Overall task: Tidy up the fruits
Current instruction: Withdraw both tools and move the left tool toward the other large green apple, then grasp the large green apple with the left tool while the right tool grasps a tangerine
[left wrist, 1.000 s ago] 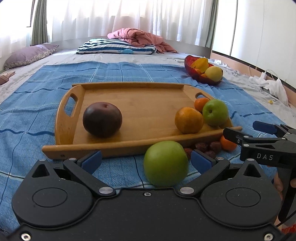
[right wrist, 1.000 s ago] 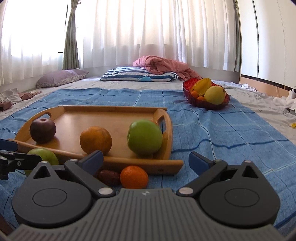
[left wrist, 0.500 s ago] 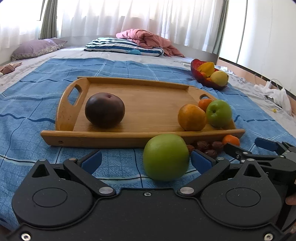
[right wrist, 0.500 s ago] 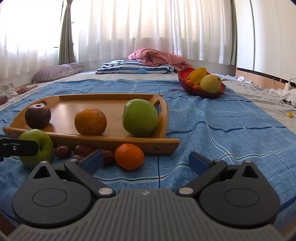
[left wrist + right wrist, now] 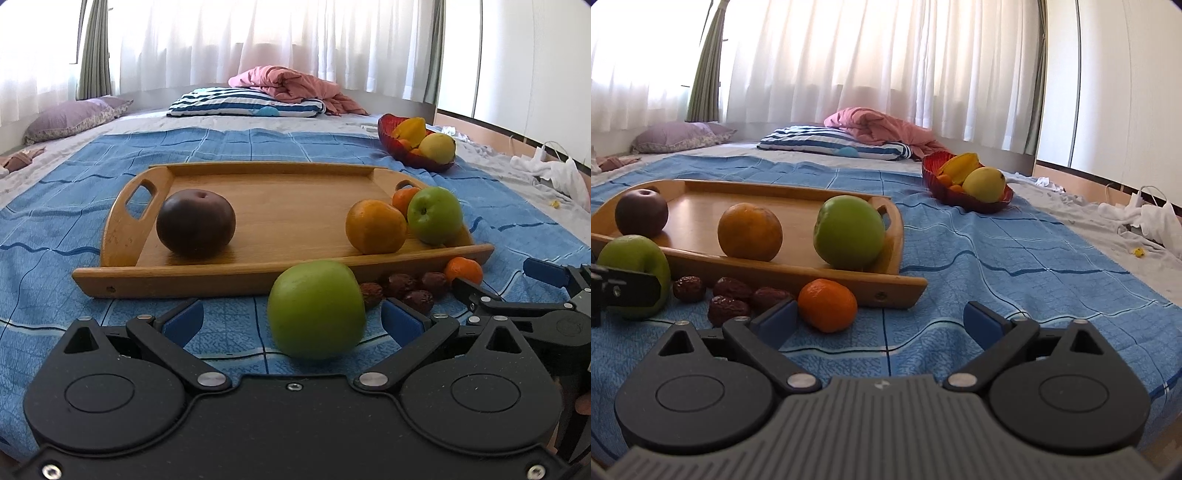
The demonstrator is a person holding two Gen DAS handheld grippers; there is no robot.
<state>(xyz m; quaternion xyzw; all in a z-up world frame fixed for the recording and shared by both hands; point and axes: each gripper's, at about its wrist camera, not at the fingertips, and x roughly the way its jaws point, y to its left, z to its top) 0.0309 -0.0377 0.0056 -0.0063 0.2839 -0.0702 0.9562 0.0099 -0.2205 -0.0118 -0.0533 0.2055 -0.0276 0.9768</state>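
A wooden tray point(image 5: 280, 184) point(image 5: 701, 199) lies on the blue blanket and holds a dark plum-coloured fruit point(image 5: 195, 223) point(image 5: 641, 212), an orange point(image 5: 375, 226) point(image 5: 750, 231) and a green apple point(image 5: 435, 215) point(image 5: 849, 237). In front of the tray a second green apple point(image 5: 316, 308) point(image 5: 635, 271) rests on the blanket, between the wide-apart fingers of my left gripper point(image 5: 291, 321), which is open. Beside it lie several brown dates point(image 5: 402, 290) point(image 5: 733, 293) and a tangerine point(image 5: 463, 270) point(image 5: 827, 304). My right gripper point(image 5: 881, 319) is open, its left pad beside the tangerine.
A red bowl point(image 5: 413, 155) point(image 5: 967, 192) with a yellow fruit, a star fruit and small oranges stands at the back right. Pillows point(image 5: 243, 101) and a pink quilt point(image 5: 291, 86) lie at the far end. White clothing point(image 5: 1152, 221) is on the right.
Both grippers have dropped lower and nearer the blanket. The green apple now sits between the left fingers and the tangerine has come up beside the right gripper's left pad.
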